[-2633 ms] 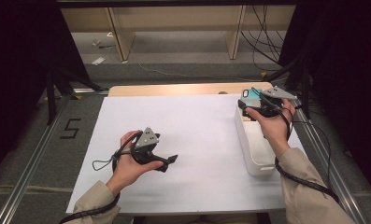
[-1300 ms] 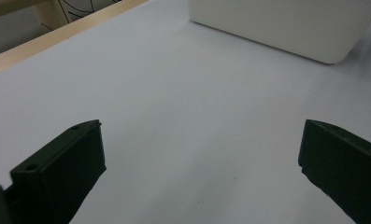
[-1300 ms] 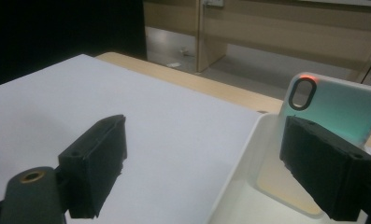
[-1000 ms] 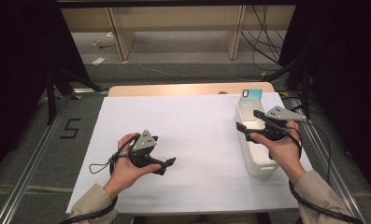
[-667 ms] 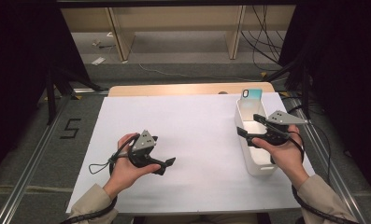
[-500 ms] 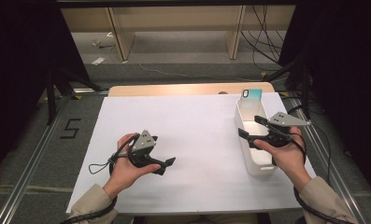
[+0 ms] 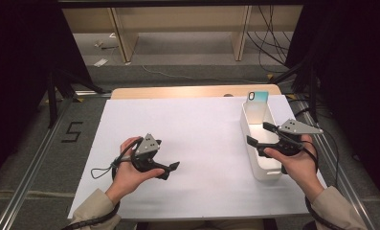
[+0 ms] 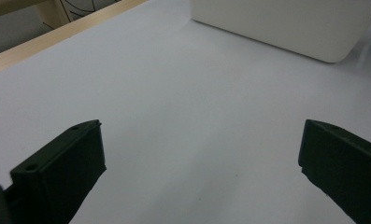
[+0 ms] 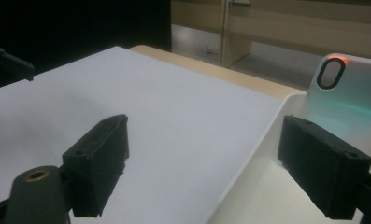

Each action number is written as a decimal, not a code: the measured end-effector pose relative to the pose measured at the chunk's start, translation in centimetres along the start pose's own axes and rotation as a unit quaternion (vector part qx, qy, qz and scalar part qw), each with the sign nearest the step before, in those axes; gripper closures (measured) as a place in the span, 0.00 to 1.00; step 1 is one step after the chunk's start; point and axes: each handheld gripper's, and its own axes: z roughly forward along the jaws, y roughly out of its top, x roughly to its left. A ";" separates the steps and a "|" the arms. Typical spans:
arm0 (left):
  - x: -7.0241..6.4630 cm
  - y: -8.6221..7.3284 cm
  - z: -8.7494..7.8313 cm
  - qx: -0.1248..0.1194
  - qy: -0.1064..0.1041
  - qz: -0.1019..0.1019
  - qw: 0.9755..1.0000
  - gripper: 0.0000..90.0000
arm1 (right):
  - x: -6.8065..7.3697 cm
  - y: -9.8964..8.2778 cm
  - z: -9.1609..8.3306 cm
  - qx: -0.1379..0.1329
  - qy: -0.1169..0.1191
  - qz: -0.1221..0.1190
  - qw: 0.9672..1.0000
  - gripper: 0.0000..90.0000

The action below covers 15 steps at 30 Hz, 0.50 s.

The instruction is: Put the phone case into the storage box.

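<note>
A teal-and-silver phone case (image 7: 256, 102) with an oval camera hole stands leaning at the far end of a white bin (image 7: 249, 143). My right gripper (image 7: 258, 133) hovers over the bin's middle with its jaws wide apart and nothing between them. In the right gripper view the phone case (image 9: 356, 93) stands beyond the right jaw, apart from the right gripper (image 9: 202, 154). My left gripper (image 7: 171, 169) rests low over the white table sheet, pointing toward the bin, open and empty. In the left gripper view the left gripper (image 8: 199, 149) frames bare sheet, with the bin (image 8: 290, 28) ahead.
The white sheet (image 7: 187, 124) covers the table, with a wooden edge (image 7: 178, 91) along the far side. Dark curtains stand on both sides. Wooden shelf legs and cables lie on the floor beyond. The left gripper (image 9: 10, 63) shows far off in the right gripper view.
My right gripper has drawn back from the phone case at the bin's far end toward the person, leaving the case leaning there. The left gripper has stayed still.
</note>
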 end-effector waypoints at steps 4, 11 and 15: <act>0.0 0.0 -0.1 0.001 0.001 0.000 1.000 0.00 | 0.2 -0.1 -0.4 -0.001 0.002 0.001 1.000 0.19; 0.0 0.0 0.0 0.000 0.001 -0.001 1.000 0.00 | 0.4 -0.5 -0.7 0.001 0.006 0.000 1.000 0.19; 0.0 0.0 0.0 0.002 0.001 -0.001 1.000 0.00 | 0.4 -0.6 -0.9 0.003 0.006 0.001 1.000 0.19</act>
